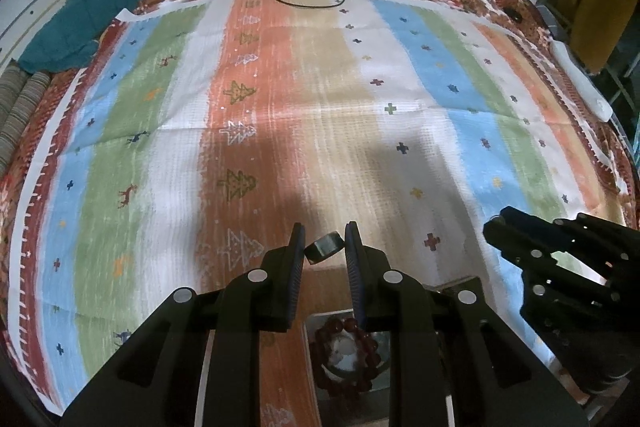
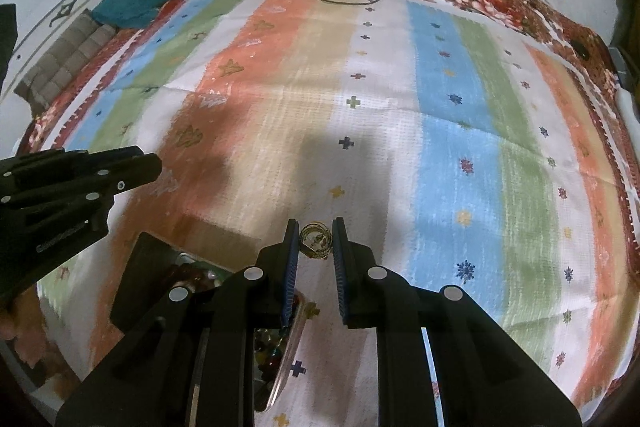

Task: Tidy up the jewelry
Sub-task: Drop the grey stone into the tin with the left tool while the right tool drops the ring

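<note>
Clearly both grips are slight: the left gripper (image 1: 325, 247) pinches a dark ring (image 1: 325, 247) at its fingertips, the right gripper (image 2: 316, 239) a gold wire piece (image 2: 316, 239), above the bed's near edge; a jolt could drop either onto the striped cloth (image 1: 320, 99).

The left tool (image 1: 325, 247) pinches a dark ring (image 1: 324, 246) above the striped cloth (image 1: 280, 107), a bead bracelet (image 1: 346, 359) below.

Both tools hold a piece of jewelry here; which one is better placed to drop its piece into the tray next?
Probably left. The left tool, gripping a dark ring, hangs directly above the tray with the bead bracelet. The right tool, holding gold rings, sits beside it.
</note>
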{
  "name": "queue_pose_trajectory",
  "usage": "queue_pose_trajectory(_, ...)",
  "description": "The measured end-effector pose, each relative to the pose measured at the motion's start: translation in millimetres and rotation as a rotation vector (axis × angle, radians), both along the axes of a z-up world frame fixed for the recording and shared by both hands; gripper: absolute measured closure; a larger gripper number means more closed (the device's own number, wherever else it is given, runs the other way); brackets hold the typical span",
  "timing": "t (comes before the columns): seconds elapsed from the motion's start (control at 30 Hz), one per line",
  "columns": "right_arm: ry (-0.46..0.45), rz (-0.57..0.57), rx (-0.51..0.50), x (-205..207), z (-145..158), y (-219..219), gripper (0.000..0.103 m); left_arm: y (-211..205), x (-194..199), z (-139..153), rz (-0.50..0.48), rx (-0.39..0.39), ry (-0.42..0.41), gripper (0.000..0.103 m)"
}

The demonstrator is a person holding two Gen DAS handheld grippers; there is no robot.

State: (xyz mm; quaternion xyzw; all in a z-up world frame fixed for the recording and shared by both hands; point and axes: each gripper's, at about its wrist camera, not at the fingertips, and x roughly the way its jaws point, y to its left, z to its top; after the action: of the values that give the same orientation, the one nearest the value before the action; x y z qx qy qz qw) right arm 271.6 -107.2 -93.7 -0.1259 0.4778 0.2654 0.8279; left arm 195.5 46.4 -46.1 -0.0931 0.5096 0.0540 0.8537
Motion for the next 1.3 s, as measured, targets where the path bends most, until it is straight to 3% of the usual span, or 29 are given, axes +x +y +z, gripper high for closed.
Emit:
queue_pose_trajectory(1.23, -0.014, 0.091, 0.07, -64, 14, -7, 0.085, -30, -83, 36, -0.058, -0.038, -0.112, 0.083)
queue_pose_trajectory(1.3, -0.017, 0.086, 0.073, -64, 14, -7, 0.078, -29, -82, 36, -0.051, -0.04, -0.113, 0.079)
